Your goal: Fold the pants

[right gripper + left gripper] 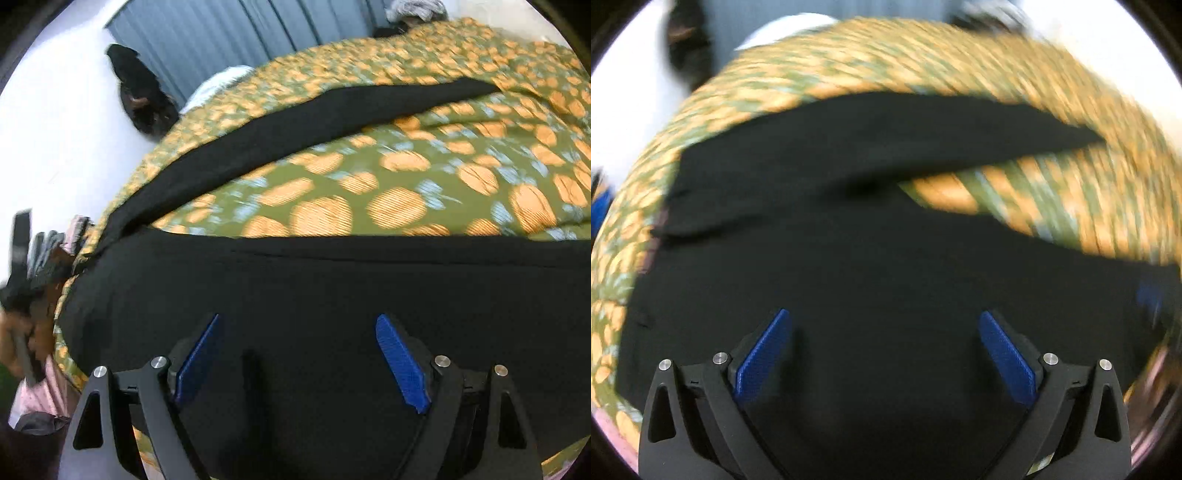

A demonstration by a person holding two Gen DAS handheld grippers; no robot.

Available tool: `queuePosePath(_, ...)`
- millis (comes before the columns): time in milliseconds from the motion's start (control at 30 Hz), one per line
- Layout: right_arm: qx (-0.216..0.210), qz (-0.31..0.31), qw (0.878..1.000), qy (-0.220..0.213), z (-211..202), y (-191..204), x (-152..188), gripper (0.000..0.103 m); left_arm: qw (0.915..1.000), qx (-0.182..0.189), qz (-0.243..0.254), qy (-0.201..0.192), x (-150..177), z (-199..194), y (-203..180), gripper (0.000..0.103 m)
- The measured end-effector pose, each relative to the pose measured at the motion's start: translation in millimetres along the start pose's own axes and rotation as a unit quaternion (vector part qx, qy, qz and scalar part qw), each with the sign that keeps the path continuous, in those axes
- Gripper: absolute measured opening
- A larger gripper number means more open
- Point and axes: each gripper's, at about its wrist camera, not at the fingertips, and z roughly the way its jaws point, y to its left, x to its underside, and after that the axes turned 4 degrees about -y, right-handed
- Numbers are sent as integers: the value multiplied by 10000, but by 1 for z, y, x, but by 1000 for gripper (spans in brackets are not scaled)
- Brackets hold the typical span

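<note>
Black pants point(849, 258) lie spread on a bed covered by a green sheet with orange circles point(1071, 166). The two legs part in a V, one leg running far right point(923, 125). My left gripper point(884, 317) is open just above the near leg, holding nothing. In the right wrist view the pants point(332, 295) fill the lower half, and the other leg point(314, 118) stretches away to the upper right. My right gripper point(297, 321) is open over the near black cloth, holding nothing.
A dark garment point(142, 96) hangs against the white wall at the left. Grey curtains point(240, 33) stand behind the bed. A white pillow point(218, 86) sits at the bed's far edge. Pink striped cloth point(48, 391) and the other gripper's handle point(22, 266) are at the left.
</note>
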Motion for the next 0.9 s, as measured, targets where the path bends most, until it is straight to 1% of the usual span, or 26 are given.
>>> queuePosePath(33, 108, 175, 9998, -56, -3, -16, -1, 84, 9989, -245, 327, 240, 11, 12, -12, 103)
queuePosePath(67, 266, 508, 9982, -197, -11, -43, 0, 84, 9964, -551, 500, 400, 22, 20, -14, 103)
queuePosePath(100, 499, 1063, 9921, -439, -23, -79, 3, 83, 9973, -530, 368, 340, 28, 18, -7, 103)
queuePosePath(133, 583, 1581, 9833, -689, -34, -106, 6, 77, 9981, -499, 142, 332, 30, 14, 2, 103)
queuePosePath(167, 652, 2044, 9721, -949, -45, -127, 10, 73, 9972, -629, -74, 405, 32, 12, 15, 103)
queuePosePath(200, 734, 2284, 9644, -1112, -52, -137, 13, 68, 9949, -846, -284, 469, 34, 8, 30, 103)
queuePosePath(233, 824, 2424, 9584, -1258, -57, -144, 17, 68, 9922, -1040, -502, 472, 36, 4, 48, 103)
queuePosePath(300, 951, 2267, 9615, -1226, -54, -137, 17, 70, 9878, -1247, -813, 450, 38, -1, 71, 103)
queuePosePath(333, 1112, 2045, 9656, -1157, -51, -129, 15, 75, 9866, -1250, -952, 442, 39, -5, 82, 103)
queuePosePath(367, 1294, 1747, 9706, -1034, -46, -117, 10, 79, 9859, -1257, -1009, 442, 38, -8, 85, 103)
queuePosePath(400, 1405, 1593, 9725, -959, -44, -110, 7, 86, 9849, -1305, -1053, 428, 33, -12, 86, 102)
queuePosePath(433, 1587, 1387, 9735, -887, -42, -99, 3, 88, 9847, -1310, -1085, 365, 30, -17, 86, 102)
queuePosePath(467, 1654, 1270, 9740, -881, -41, -91, 1, 88, 9859, -1233, -1103, 251, 23, -22, 85, 102)
queuePosePath(500, 1592, 1178, 9758, -928, -43, -81, -1, 88, 9881, -1050, -1119, 60, 12, -26, 82, 102)
queuePosePath(533, 1536, 1130, 9769, -968, -46, -76, -1, 88, 9897, -828, -1146, -208, -7, -30, 81, 102)
queuePosePath(567, 1473, 1030, 9785, -1014, -47, -66, -1, 88, 9899, -742, -1157, -340, -16, -32, 79, 102)
queuePosePath(633, 1297, 681, 9838, -1034, -44, -43, -8, 88, 9889, -574, -1204, -661, -59, -26, 80, 102)
queuePosePath(667, 1168, 465, 9868, -1024, -40, -29, -16, 88, 9881, -520, -1227, -771, -79, -15, 90, 102)
queuePosePath(700, 932, 246, 9904, -991, -33, -13, -25, 88, 9871, -475, -1248, -883, -92, -11, 92, 102)
queuePosePath(733, 703, 86, 9930, -945, -28, 3, -31, 88, 9862, -487, -1269, -949, -106, 0, 96, 102)
queuePosePath(767, 422, -97, 9952, -883, -17, 22, -44, 88, 9853, -570, -1312, -937, -113, 8, 98, 102)
queuePosePath(800, 45, -283, 9963, -811, -3, 44, -59, 88, 9832, -742, -1420, -871, -121, 27, 111, 102)
queuePosePath(867, -547, -622, 9943, -671, 23, 84, -84, 88, 9772, -1156, -1683, -577, -127, 72, 136, 102)
queuePosePath(900, -887, -897, 9904, -557, 43, 114, -101, 89, 9741, -1312, -1812, -334, -119, 93, 148, 103)
